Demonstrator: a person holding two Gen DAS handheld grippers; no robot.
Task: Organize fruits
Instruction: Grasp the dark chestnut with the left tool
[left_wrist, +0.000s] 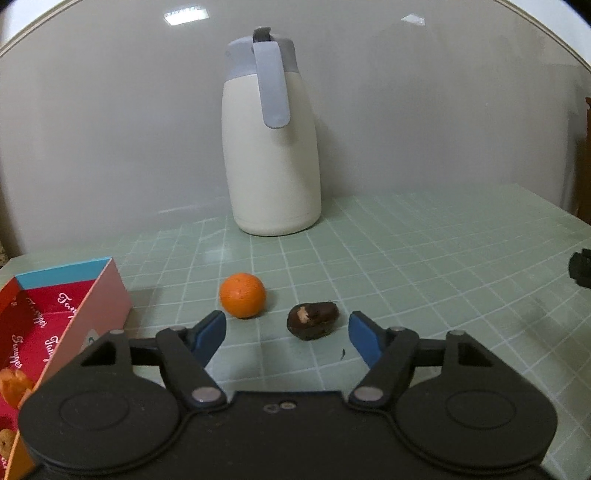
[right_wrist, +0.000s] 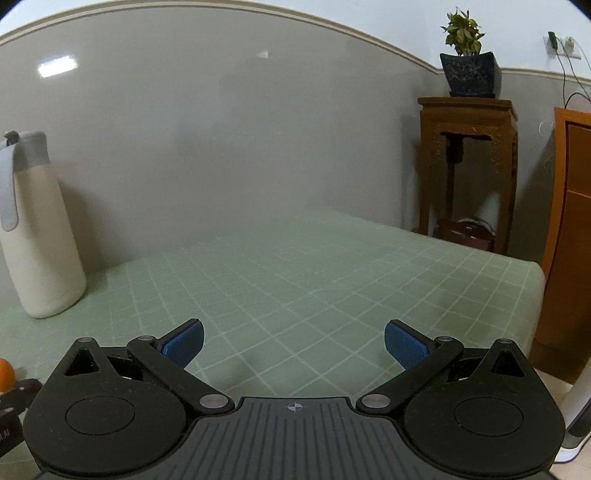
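The left hand-held gripper is seen released over the tabletop, a dark brown fruit just ahead between its pads, an orange beside. The right hand-held gripper is released, empty.

Green gridded table – bearing jug, orange, dark fruit, open box

Red snack box running off frame at 8 o'clock, contents inside reading only as orange blurs. Black object poking in at 3 o'clock, too cropped to identify. Right wrist view: orange showing as sliver at 9 o'clock; thermos jug losing its left side to edge.
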